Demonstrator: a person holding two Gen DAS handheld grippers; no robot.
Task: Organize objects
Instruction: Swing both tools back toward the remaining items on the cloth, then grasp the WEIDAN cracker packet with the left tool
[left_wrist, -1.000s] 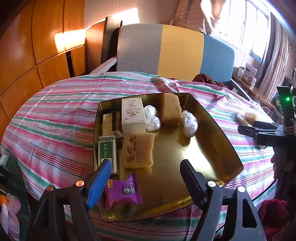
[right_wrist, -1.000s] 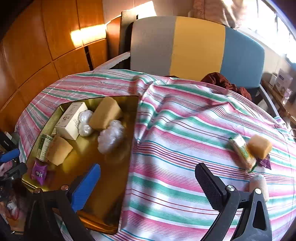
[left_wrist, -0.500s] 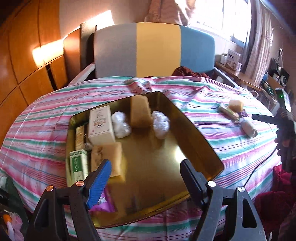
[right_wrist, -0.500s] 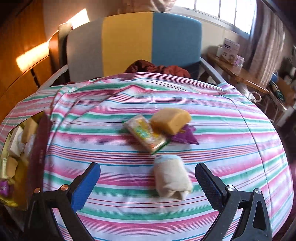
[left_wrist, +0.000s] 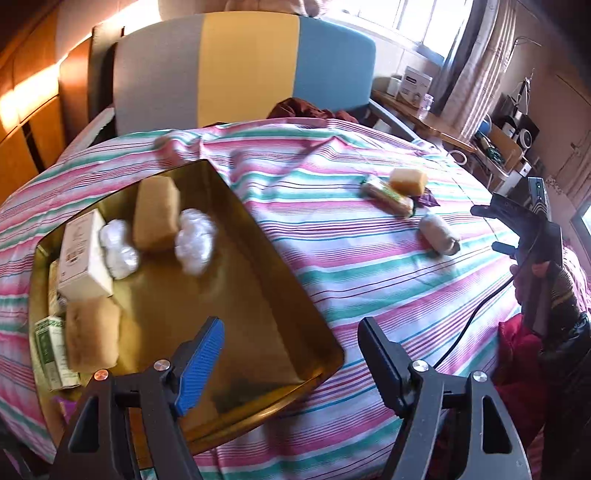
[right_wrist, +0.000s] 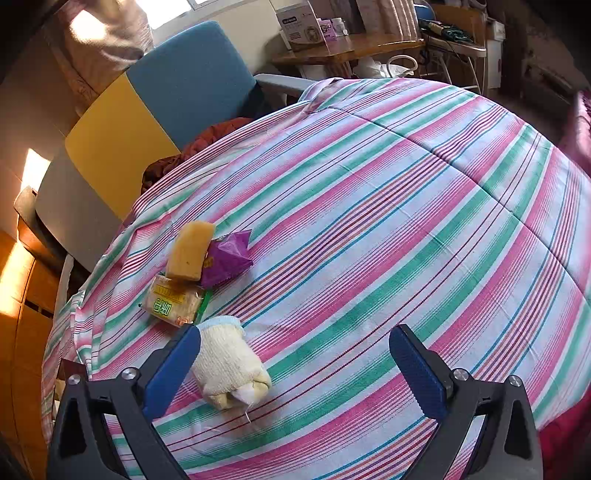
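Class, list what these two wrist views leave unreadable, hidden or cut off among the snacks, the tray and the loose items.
- Green box, left wrist view: print blurred, its near end cut off behind the left gripper.
- Purple packet, right wrist view: partly covered by the yellow sponge.
- Gold tray, right wrist view: out of frame.
- Rolled sock, right wrist view: near side hidden behind a blue fingertip.

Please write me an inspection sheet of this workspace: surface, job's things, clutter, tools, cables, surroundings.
Surface: pink-green striped tablecloth, wrinkled at the far edge.
Job's things: gold metal tray holding boxes, sponges and wrapped bundles; outside it lie a yellow sponge block, purple foil packet, yellow-green snack packet and rolled cream cloth.
Clutter: nothing seen.
Tools: left tool open, empty; right tool open, empty, beside the cloth.
Cables: black cable below the right tool.
Surroundings: grey-yellow-blue chair; wooden side table.
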